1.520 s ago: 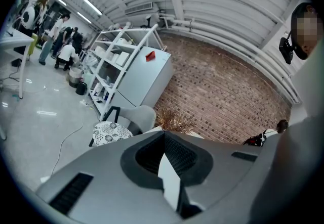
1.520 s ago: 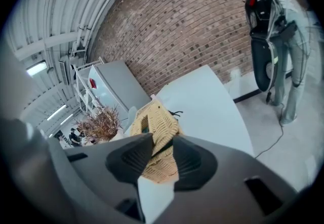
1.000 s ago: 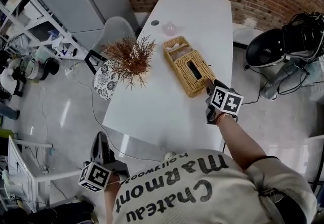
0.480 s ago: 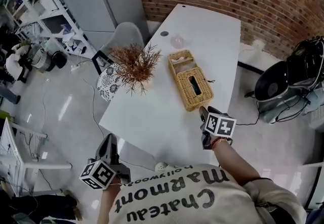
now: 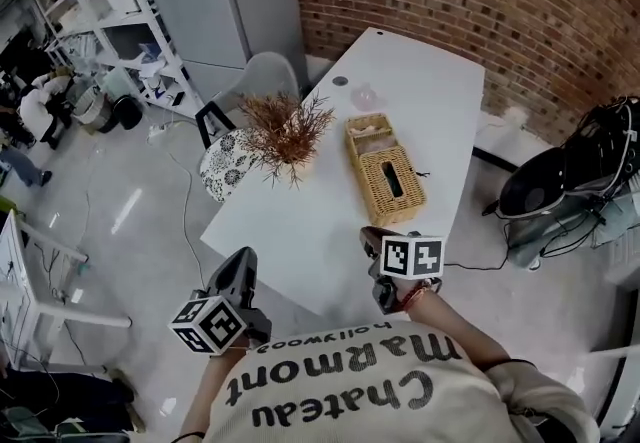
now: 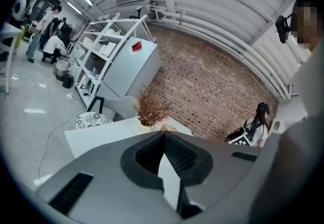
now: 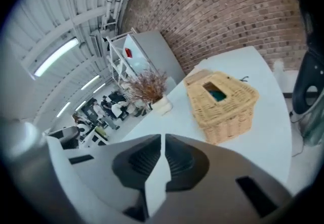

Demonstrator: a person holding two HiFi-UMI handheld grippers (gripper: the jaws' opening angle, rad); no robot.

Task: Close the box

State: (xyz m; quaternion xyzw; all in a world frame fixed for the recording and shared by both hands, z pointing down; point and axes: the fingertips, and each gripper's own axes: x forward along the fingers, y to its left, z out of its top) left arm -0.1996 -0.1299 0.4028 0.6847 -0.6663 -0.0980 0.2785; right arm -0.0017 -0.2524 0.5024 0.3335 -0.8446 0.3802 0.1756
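Note:
The wicker box (image 5: 386, 176) lies on the white table (image 5: 300, 231), its slotted lid flat on top; in the right gripper view the box (image 7: 223, 99) sits ahead and to the right. My right gripper (image 5: 372, 233) hovers over the table's near edge, apart from the box. Its jaws (image 7: 162, 139) have just been closing and now meet with nothing between them. My left gripper (image 5: 245, 259) hangs off the table's near left corner, shut (image 6: 163, 136) and empty.
A dried plant (image 5: 285, 126) in a pale pot stands left of the box. A small pink thing (image 5: 364, 96) lies farther back. A grey chair (image 5: 262, 81) and patterned stool (image 5: 228, 151) flank the table's left side; black equipment (image 5: 570, 171) stands right.
My right gripper has drawn back from the box's near end toward the table's near edge, its jaws now together. My left gripper has come closer to the table corner.

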